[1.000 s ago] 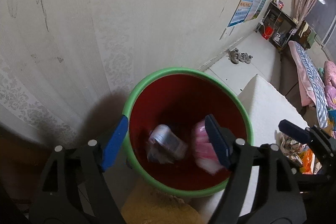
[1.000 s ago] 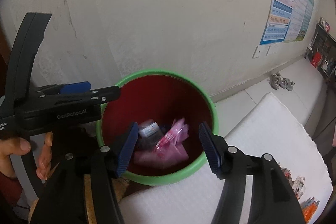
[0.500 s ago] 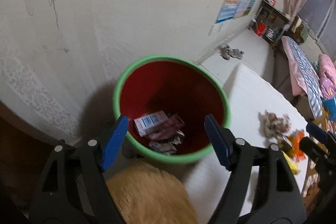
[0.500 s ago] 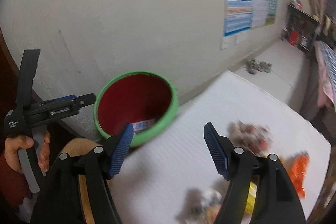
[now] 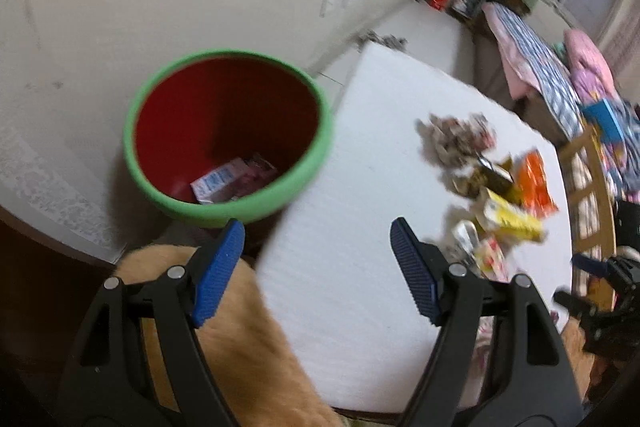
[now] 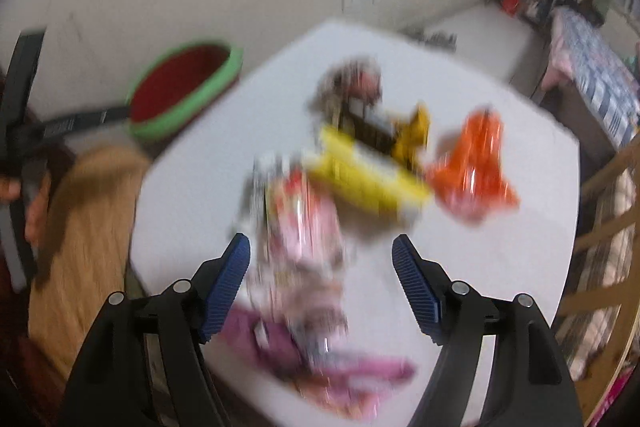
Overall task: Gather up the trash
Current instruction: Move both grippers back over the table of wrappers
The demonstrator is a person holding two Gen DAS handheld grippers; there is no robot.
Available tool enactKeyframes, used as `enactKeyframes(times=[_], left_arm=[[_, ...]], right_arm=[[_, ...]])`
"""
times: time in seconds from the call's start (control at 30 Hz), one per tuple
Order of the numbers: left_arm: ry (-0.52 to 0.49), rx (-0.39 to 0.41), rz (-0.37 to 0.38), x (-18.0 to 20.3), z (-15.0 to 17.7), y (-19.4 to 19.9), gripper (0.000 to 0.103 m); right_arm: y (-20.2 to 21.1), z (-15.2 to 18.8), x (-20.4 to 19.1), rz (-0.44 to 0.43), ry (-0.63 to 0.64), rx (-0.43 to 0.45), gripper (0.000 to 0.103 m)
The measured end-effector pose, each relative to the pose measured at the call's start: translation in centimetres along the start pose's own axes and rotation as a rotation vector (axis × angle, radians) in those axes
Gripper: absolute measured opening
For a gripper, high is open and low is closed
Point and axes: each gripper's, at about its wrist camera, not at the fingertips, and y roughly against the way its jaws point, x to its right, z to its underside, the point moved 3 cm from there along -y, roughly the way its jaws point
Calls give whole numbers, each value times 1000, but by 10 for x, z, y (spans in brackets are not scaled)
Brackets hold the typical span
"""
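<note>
A green-rimmed bin with a red inside (image 5: pixel 228 135) stands by the wall at the white table's left corner; a small carton and pink wrappers (image 5: pixel 230 181) lie in it. It also shows in the right wrist view (image 6: pixel 186 95). My left gripper (image 5: pixel 318 271) is open and empty over the table's near edge, right of the bin. My right gripper (image 6: pixel 322 281) is open and empty above blurred trash on the table: a red-and-white wrapper (image 6: pixel 304 223), a yellow box (image 6: pixel 366 179), an orange packet (image 6: pixel 476 167), pink wrappers (image 6: pixel 360 367).
The white table (image 5: pixel 360 267) holds the trash pile (image 5: pixel 500 187) on its right side. A tan cushion (image 5: pixel 224 355) lies below the bin. A wooden chair (image 5: pixel 588 203) and a bed (image 5: pixel 540 63) stand to the right. The left tool's handle (image 6: pixel 24 131) shows at the left.
Both grippers have pulled back from over the bin and swung right toward the table. The right one now looks down on the trash pile. Both stay open.
</note>
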Motion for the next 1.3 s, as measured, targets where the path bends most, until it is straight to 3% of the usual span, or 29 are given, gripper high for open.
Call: enactKeyframes(times=[0.13, 0.23, 0.27, 0.3, 0.33, 0.37, 0.43, 0.53, 0.67, 0.87, 0.97, 1.13, 1.3], left_arm=[[-32, -27, 31, 23, 6, -8, 73], [-68, -41, 49, 41, 10, -11, 73], [-84, -47, 54, 48, 11, -12, 73], [-94, -51, 58, 52, 13, -12, 73], [-112, -60, 65, 59, 15, -14, 73], [-125, -68, 68, 64, 17, -15, 73], [-151, -83, 72, 73, 22, -17, 73], [-182, -102, 84, 86, 28, -21, 73], [-231, -125, 119, 107, 35, -26, 73], [-246, -178, 151, 132, 44, -46, 73], [-197, -211, 142, 135, 43, -57, 73], [-192, -206, 193, 158, 42, -52, 72], [-184, -287, 253, 179, 47, -68, 69]], right_arm=[[-14, 38, -2, -42, 91, -123, 83], [-31, 64, -18, -19, 206, -214, 83], [-39, 74, -25, 7, 269, -245, 78], [-43, 80, -29, 25, 307, -262, 63], [-48, 86, -33, 49, 354, -275, 58], [-51, 92, -38, 48, 395, -285, 40], [-49, 95, -40, 28, 396, -287, 37], [-33, 94, -32, -68, 314, -270, 34], [2, 85, 3, -146, 95, -146, 34], [29, 66, 81, -1, -281, 51, 34], [32, 62, 99, -5, -419, 106, 35], [27, 58, 95, -19, -474, 126, 35], [13, 61, 93, -51, -482, 119, 36]])
